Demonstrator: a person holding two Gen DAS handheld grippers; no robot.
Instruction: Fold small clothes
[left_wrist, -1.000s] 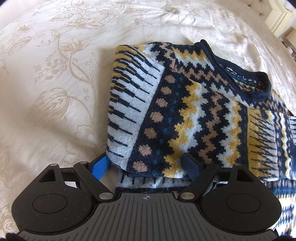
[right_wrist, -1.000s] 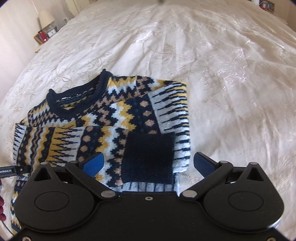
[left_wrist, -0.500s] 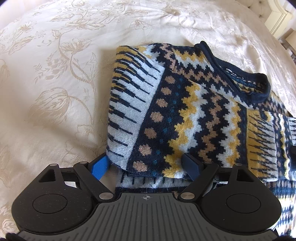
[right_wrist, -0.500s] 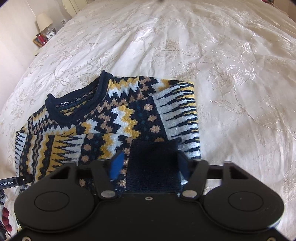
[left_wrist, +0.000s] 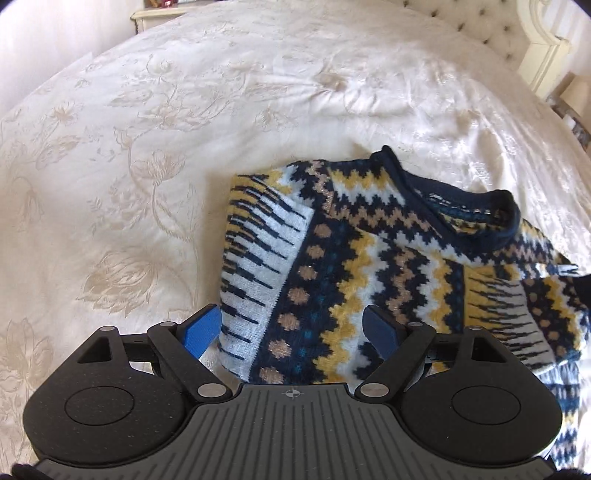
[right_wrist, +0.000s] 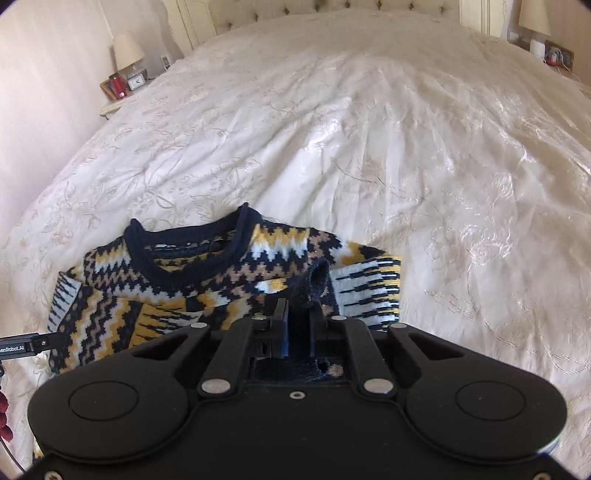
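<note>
A knitted sweater (left_wrist: 332, 280) in navy, yellow, white and tan zigzags lies partly folded on the cream bedspread (left_wrist: 147, 184), its navy neckband (left_wrist: 461, 229) toward the far right. My left gripper (left_wrist: 291, 332) stands open low over the sweater's near left corner, with the fabric's edge between its blue pads. In the right wrist view the sweater (right_wrist: 166, 295) lies in front and to the left. My right gripper (right_wrist: 299, 314) has its jaws closing tight on the navy sleeve cuff (right_wrist: 316, 280), which sticks up bunched between the pads.
The embroidered bedspread (right_wrist: 406, 166) stretches wide beyond and right of the sweater. A tufted headboard (right_wrist: 266, 11) is at the far end. A nightstand with a lamp and a clock (right_wrist: 125, 74) stands far left, another lamp (right_wrist: 533, 18) far right.
The right gripper's jaws went from wide open around the navy cuff to closed on it, then rose with it. Both cameras lifted and tilted up, showing more of the bed.
</note>
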